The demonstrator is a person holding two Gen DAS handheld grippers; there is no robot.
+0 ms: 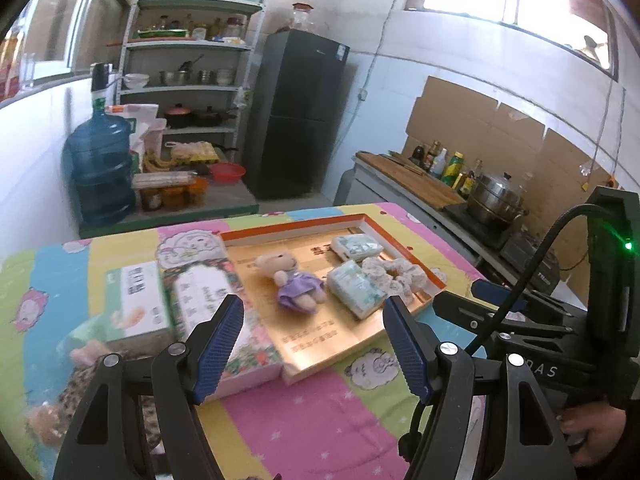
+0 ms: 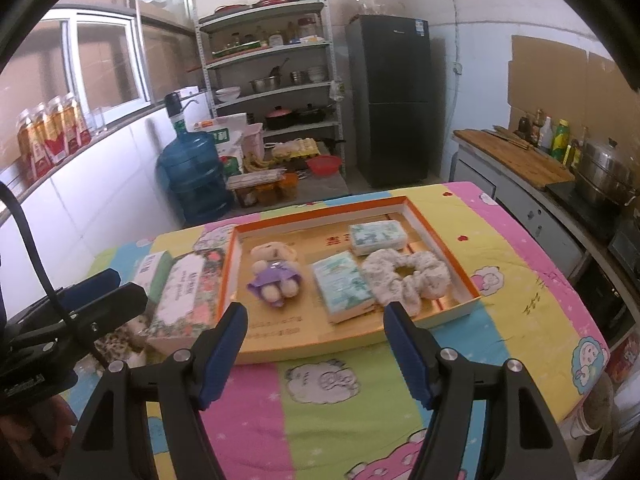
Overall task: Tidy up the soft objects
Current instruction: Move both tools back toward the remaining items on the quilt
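A shallow orange-rimmed tray (image 1: 288, 228) (image 2: 320, 205) lies on the colourful tablecloth. In it lie a small teddy bear in a purple dress (image 1: 296, 284) (image 2: 274, 276), two tissue packs (image 1: 356, 246) (image 1: 356, 288) (image 2: 376, 236) (image 2: 342, 286) and a white frilly scrunchie (image 1: 396, 274) (image 2: 404, 276). My left gripper (image 1: 312, 344) hovers open in front of the tray's near left, with nothing between its fingers. My right gripper (image 2: 316, 356) hangs open before the tray's near edge, also holding nothing. A leopard-print soft item (image 1: 80, 392) (image 2: 120, 340) lies at the near left, partly hidden.
A floral tissue box (image 1: 204, 300) (image 2: 186, 296) and a green-white box (image 1: 138, 300) (image 2: 154, 266) sit left of the tray. Behind the table stand a water jug (image 2: 192, 176), shelves (image 2: 272, 80) and a fridge (image 2: 390, 100). A counter with a steel pot (image 2: 604, 176) runs along the right.
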